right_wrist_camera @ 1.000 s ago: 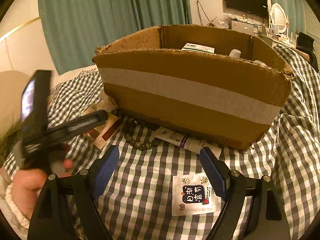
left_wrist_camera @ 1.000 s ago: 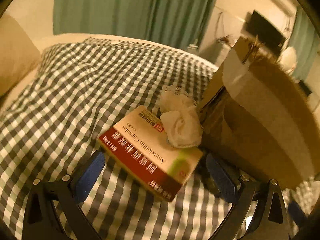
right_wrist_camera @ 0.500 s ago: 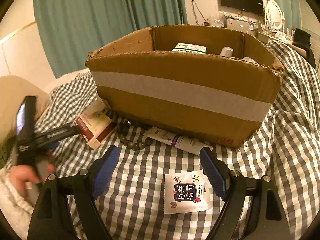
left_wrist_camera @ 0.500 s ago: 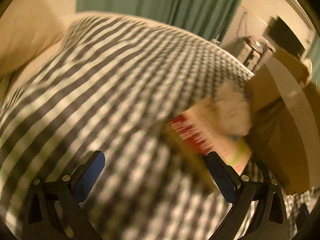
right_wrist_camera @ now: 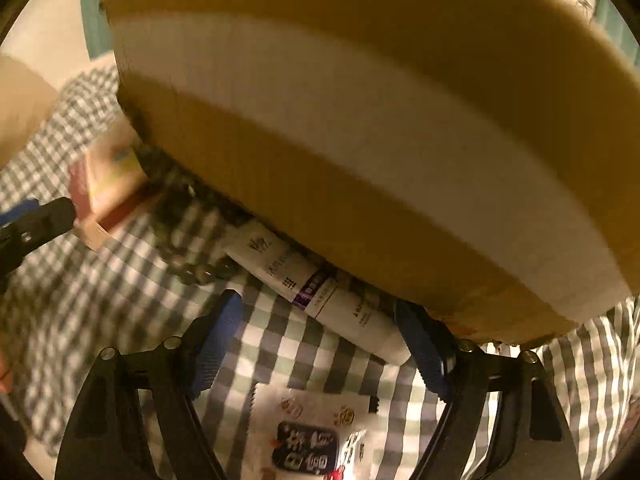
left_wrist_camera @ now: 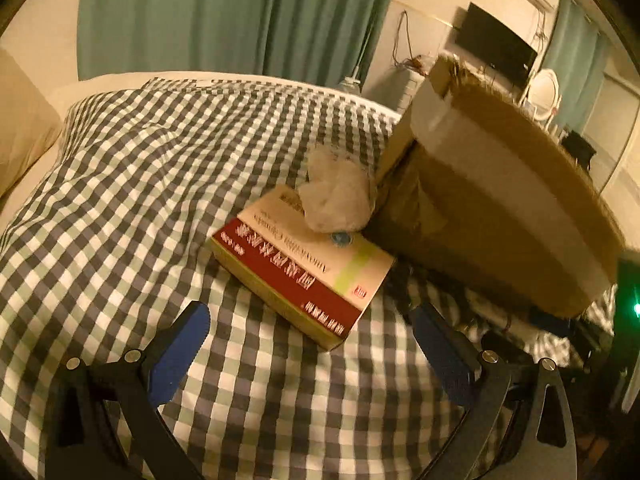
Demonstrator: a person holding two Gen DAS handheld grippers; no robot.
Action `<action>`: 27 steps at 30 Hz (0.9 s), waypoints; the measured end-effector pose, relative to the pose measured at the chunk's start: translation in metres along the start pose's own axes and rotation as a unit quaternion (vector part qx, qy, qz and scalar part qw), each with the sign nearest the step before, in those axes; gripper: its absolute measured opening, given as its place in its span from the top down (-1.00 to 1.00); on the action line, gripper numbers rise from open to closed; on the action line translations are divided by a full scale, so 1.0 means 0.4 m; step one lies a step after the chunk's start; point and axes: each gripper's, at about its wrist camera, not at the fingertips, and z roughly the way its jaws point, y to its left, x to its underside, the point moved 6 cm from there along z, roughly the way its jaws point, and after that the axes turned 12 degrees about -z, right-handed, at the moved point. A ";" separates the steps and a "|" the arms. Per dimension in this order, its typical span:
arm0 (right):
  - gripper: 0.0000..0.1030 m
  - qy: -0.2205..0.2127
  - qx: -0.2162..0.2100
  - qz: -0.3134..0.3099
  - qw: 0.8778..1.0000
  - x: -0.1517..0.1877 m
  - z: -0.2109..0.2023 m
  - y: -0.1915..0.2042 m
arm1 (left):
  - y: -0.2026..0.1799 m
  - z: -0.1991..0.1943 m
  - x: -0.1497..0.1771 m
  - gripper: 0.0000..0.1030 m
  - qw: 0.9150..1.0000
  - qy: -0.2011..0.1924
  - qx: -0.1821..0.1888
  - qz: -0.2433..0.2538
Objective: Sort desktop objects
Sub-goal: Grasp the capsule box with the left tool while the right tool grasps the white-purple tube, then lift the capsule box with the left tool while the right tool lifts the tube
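Clearly much is left: your left tongs (left_wrist_camera: 308, 354) are wide and empty before the medicine box (left_wrist_camera: 304, 268), your right tongs (right_wrist_camera: 320, 344) wide over the white tube (right_wrist_camera: 316, 292); both things lie on the bed beside the cardboard box (right_wrist_camera: 360, 120).
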 end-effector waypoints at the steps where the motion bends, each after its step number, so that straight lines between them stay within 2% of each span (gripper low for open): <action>1: -0.52 0.005 0.008 -0.007 1.000 0.000 0.007 0.004 | 0.003 0.011 0.004 -1.00 1.000 0.005 -0.004 -0.001; 2: -0.44 0.014 0.014 -0.012 1.000 0.003 0.014 0.006 | 0.007 0.021 0.005 -1.00 1.000 0.010 -0.007 -0.004; 4: 0.29 0.023 0.016 -0.005 1.000 0.009 0.020 0.000 | 0.016 0.032 0.004 -1.00 1.000 0.016 -0.011 -0.020; 7: 0.37 0.024 0.006 0.006 1.000 0.018 0.002 0.004 | 0.022 0.029 -0.003 -1.00 0.999 0.015 -0.012 -0.044; 12: 0.50 -0.006 -0.037 0.009 0.999 0.037 -0.079 0.043 | -0.010 0.026 -0.028 -1.00 0.997 0.002 -0.011 -0.072; 16: 0.53 -0.037 -0.049 -0.002 0.998 0.030 -0.141 0.061 | -0.038 0.075 -0.048 -1.00 0.994 0.006 -0.025 -0.105; 20: 0.53 -0.043 -0.059 0.008 0.997 0.031 -0.145 0.056 | -0.031 0.150 -0.065 -1.00 0.986 0.018 -0.067 -0.154; 22: 0.53 -0.043 -0.062 0.008 0.997 0.032 -0.143 0.055 | -0.018 0.176 -0.070 -1.00 0.982 0.018 -0.067 -0.177; 24: 0.53 -0.043 -0.061 0.005 0.997 0.032 -0.145 0.054 | -0.008 0.177 -0.079 -1.00 0.982 0.008 -0.064 -0.179; 26: 0.53 -0.045 -0.060 0.002 0.997 0.033 -0.149 0.053 | 0.001 0.168 -0.080 -0.92 0.984 0.009 -0.058 -0.170; 27: 0.53 -0.045 -0.061 0.001 0.997 0.034 -0.152 0.051 | 0.013 0.154 -0.078 -0.69 0.985 0.009 -0.052 -0.165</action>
